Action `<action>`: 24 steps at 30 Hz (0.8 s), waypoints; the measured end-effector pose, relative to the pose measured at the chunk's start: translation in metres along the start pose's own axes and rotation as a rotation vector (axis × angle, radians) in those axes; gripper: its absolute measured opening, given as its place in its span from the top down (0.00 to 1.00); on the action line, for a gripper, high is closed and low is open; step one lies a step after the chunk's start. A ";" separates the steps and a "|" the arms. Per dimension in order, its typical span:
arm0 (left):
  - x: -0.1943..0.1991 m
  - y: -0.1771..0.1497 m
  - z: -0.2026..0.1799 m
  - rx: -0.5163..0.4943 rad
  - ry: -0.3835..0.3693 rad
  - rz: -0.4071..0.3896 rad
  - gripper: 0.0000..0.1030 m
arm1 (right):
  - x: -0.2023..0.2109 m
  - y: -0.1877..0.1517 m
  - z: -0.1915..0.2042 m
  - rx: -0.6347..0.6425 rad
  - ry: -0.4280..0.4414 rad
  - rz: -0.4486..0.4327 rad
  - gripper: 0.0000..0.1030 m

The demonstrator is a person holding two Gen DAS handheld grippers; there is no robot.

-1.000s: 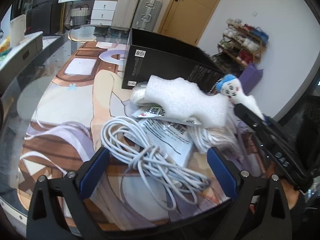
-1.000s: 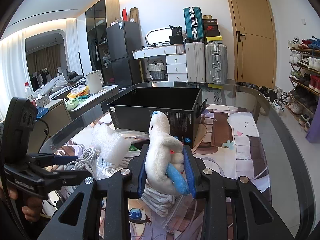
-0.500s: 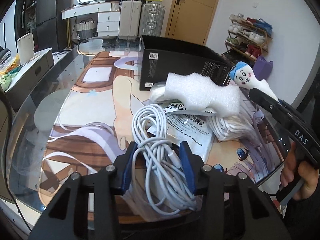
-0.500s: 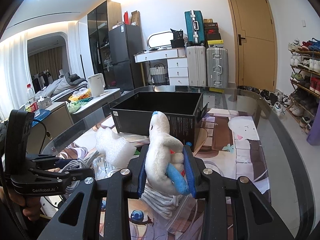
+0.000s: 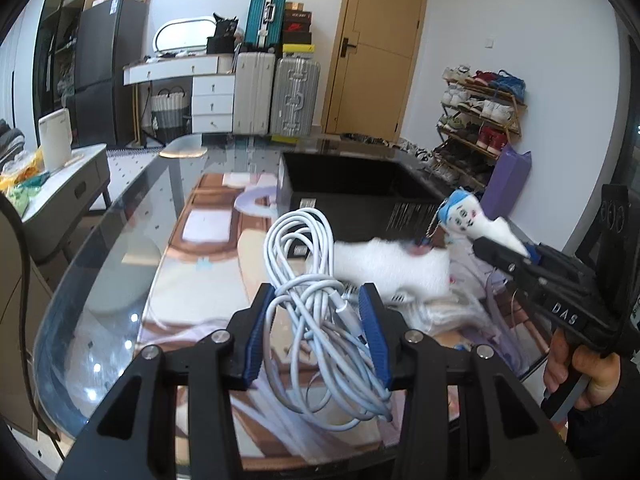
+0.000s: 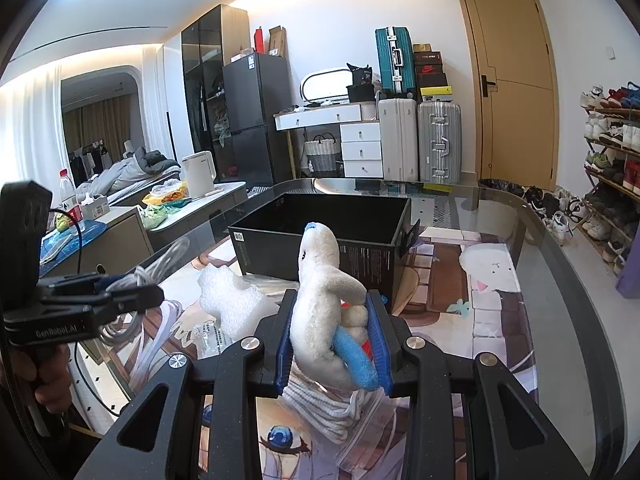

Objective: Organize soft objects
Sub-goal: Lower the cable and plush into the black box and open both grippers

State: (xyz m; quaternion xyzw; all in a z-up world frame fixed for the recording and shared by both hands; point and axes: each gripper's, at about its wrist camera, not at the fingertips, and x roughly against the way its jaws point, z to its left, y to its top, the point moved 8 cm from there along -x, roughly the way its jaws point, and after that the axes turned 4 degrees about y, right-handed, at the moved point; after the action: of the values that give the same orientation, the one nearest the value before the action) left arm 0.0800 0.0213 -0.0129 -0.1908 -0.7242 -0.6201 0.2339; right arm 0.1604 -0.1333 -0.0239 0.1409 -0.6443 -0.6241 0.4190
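Clamping a tangled bundle of white cable [image 5: 316,308] between its blue pads, the left gripper [image 5: 316,340] holds the bundle clear of the glass-topped bench [image 5: 120,280]; loops of cable stand up above the jaws and hang down below them. The right gripper [image 6: 333,344] is pressed together on a white plush toy [image 6: 324,292] with a blue tail; the toy stands upright between the pads, its head above the fingertips. In the left wrist view the toy's face and blue cap show beyond the right gripper's tip, and a hand [image 5: 580,368] wraps that gripper's handle at the right edge. A block of white foam [image 6: 232,300] lies on the bench between the two grippers, near the front wall of an open black box [image 6: 320,236] standing farther back on the bench. A clear bag holding folded white cloth [image 6: 324,408] lies on the bench directly below the right gripper. An illustrated mat [image 6: 496,292] lies under the glass.
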 end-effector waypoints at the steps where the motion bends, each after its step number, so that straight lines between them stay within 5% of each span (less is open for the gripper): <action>1: 0.001 0.003 -0.003 -0.009 -0.004 -0.009 0.59 | 0.000 0.002 0.000 0.003 -0.001 -0.002 0.68; 6: 0.004 0.024 -0.015 -0.033 -0.059 -0.050 0.59 | 0.001 0.014 -0.001 0.018 0.000 -0.008 0.68; 24: -0.015 0.083 -0.029 -0.129 -0.081 -0.132 0.59 | -0.015 0.069 -0.007 0.027 0.011 -0.033 0.68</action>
State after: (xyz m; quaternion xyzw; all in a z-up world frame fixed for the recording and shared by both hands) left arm 0.1419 0.0063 0.0492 -0.1823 -0.7026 -0.6712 0.1503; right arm 0.1988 -0.1150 0.0336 0.1607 -0.6480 -0.6212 0.4103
